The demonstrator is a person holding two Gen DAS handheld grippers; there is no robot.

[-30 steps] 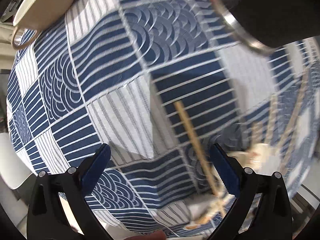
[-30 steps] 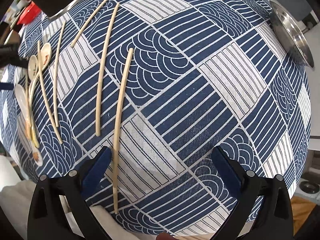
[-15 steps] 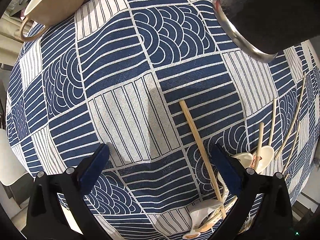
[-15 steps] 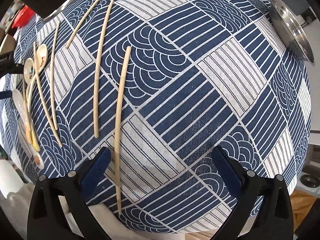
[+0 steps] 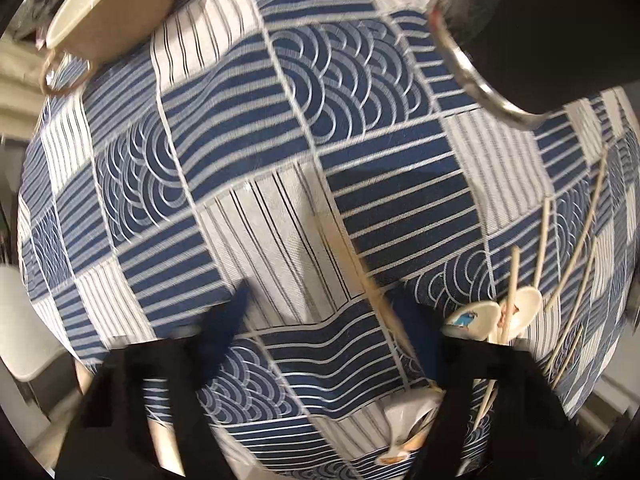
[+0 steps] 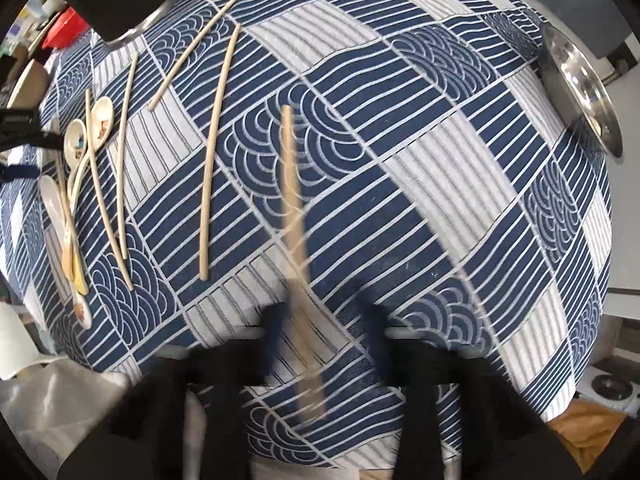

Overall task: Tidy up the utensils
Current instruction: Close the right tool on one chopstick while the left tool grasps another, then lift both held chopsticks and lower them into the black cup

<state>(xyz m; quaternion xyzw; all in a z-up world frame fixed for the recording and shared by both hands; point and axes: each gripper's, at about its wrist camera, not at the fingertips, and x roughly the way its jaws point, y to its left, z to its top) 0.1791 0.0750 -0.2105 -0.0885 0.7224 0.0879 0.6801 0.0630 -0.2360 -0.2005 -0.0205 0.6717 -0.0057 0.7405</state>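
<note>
Over patterned tablecloth (image 6: 440,208), both grippers' spread fingers (image 6: 276,328) each straddle a chopstick (image 6: 294,216).

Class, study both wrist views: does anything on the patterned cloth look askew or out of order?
Yes. The chopsticks lie scattered on the tablecloth at differing angles, not paired or parallel. At the far left, spoons and thinner sticks overlap in a loose heap. One chopstick lies apart between the right gripper fingers.

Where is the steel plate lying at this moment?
In the right wrist view the steel plate lies at the upper right, on the far right edge of the blue patterned tablecloth, well apart from the chopsticks and spoons on the left.
</note>
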